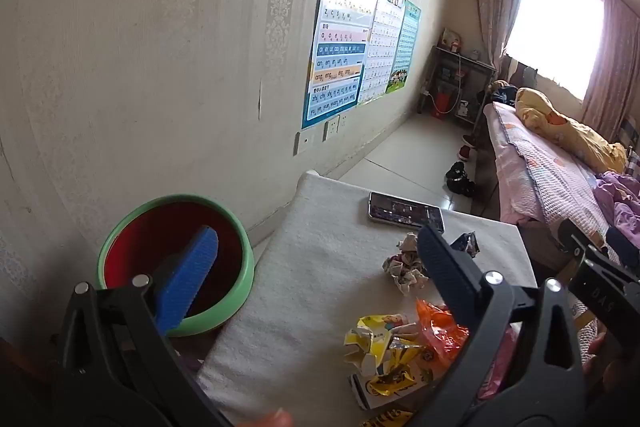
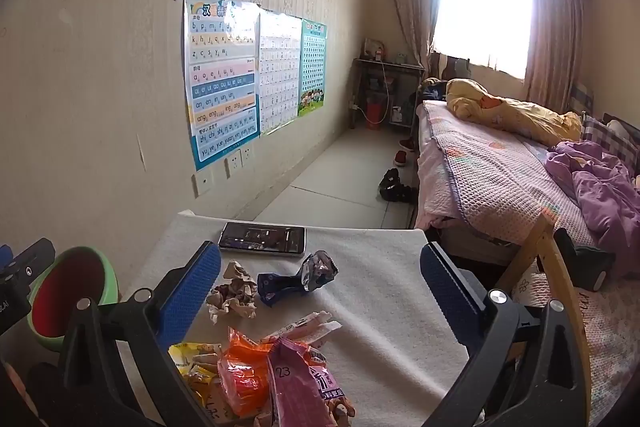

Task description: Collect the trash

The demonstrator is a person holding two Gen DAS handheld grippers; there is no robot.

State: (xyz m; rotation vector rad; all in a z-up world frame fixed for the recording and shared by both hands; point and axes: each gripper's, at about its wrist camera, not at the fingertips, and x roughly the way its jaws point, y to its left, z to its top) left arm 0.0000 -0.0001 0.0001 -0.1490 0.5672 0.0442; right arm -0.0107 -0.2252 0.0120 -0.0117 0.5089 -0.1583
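Trash is scattered on a white-clothed table (image 2: 380, 307): crumpled paper (image 2: 232, 293), a blue wrapper (image 2: 294, 279), snack packets (image 2: 256, 379). Left gripper (image 1: 316, 263) and right gripper (image 2: 320, 287) are spread wide, empty. Nothing is collected yet; a piece must be pinched and carried to the green bin (image 1: 224, 315) at the table's left

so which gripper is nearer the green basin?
Left. The left gripper has one open finger in front of the green basin, beside the table. The right gripper is open over the wrappers mid-table, with the basin off to its left.
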